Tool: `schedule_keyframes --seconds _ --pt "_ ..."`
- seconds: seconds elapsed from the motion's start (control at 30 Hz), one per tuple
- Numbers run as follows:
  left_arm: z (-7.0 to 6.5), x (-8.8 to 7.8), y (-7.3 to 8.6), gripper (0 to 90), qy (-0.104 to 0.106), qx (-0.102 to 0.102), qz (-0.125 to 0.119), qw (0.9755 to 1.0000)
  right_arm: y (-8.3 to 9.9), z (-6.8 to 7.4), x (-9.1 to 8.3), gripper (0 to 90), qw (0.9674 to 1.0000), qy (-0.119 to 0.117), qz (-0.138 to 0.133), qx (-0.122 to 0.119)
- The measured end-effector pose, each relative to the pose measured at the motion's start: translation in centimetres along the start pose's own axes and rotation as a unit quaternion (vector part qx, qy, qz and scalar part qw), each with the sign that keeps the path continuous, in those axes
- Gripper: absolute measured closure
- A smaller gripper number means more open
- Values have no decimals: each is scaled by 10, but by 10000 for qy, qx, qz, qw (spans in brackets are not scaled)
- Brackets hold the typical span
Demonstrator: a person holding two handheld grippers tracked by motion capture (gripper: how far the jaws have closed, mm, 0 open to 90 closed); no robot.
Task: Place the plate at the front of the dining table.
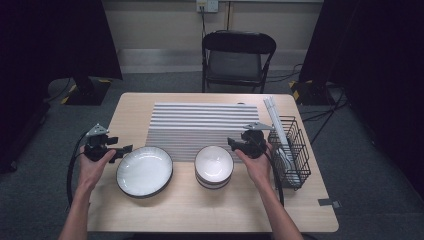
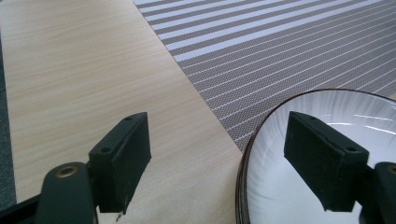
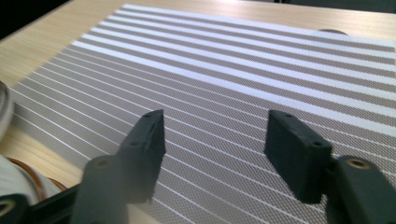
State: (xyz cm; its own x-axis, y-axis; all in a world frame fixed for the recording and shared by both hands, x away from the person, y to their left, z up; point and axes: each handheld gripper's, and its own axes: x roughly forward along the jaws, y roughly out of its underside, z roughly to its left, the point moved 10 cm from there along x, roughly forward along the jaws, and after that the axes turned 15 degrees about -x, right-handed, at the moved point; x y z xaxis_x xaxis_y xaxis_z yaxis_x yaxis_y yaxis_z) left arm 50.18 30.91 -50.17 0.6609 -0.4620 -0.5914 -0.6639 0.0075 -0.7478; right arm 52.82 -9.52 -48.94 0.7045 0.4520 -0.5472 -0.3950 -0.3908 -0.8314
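Plate (image 1: 144, 171) with a dark rim lies on the near left part of the table (image 1: 210, 212), its far edge overlapping the striped mat (image 1: 200, 122). Just left of it the left tool (image 1: 125, 148) hovers with jaws spread and nothing between them; in the left gripper view one jaw hangs above the plate's (image 2: 327, 107) rim, the other over bare wood. Stacked bowls (image 1: 214, 166) sit right of the plate. Beside them the right tool (image 1: 231, 143) also gapes empty above the mat (image 3: 233, 70). A wire basket (image 1: 295, 150) stands at the far right.
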Motion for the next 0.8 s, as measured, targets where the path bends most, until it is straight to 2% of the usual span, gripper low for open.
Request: schedule_keyframes --seconds 0.1,0.13,0.2,0.23,0.27,0.3,0.37,0.4,0.5,0.6,0.63,0.67,0.77,0.8 --pt "-2 -1 1 228 83 -69 13 9999 -8 1 -2 393 10000 -28 -34 49" --pt "-6 -2 0 234 85 28 -59 9999 -12 2 -3 399 9999 -70 -69 38" --pt "-7 -3 -1 235 26 83 -71 9999 -15 3 -4 409 9999 -92 -94 33" --pt "-8 -3 -2 233 60 54 -87 9999 -25 4 -6 411 9998 -107 -165 32" --pt "-11 -4 -3 233 162 -10 -129 9998 -25 4 -6 411 9998 -107 -165 32" --pt "-13 -5 -4 244 222 -37 -150 9996 -34 8 -8 432 9994 -215 -265 27" --pt "-16 -6 -6 256 249 9 -178 9995 -38 10 -9 430 9994 -187 -278 -31" --pt "-16 -7 -8 259 224 26 -241 9995 -46 15 -11 437 9992 -134 -342 -151" --pt "-17 -7 -9 262 270 -47 -273 9993 -53 19 -12 467 9988 -135 -433 -160" --pt "-18 -7 -7 284 324 11 -200 9993 -64 32 -12 471 9976 -400 -543 -179" --pt "-19 -7 -8 291 388 -29 -227 9990 -66 35 -12 471 9973 -438 -550 -192" --pt "-20 -8 -8 292 406 30 -200 9990 -69 37 -12 472 9971 -466 -565 -218" --pt "-22 -8 -10 295 329 115 -221 9991 -74 43 -11 476 9965 -543 -583 -272" --pt "-25 -9 -12 293 428 121 -227 9988 -78 48 -10 484 9960 -613 -585 -285"
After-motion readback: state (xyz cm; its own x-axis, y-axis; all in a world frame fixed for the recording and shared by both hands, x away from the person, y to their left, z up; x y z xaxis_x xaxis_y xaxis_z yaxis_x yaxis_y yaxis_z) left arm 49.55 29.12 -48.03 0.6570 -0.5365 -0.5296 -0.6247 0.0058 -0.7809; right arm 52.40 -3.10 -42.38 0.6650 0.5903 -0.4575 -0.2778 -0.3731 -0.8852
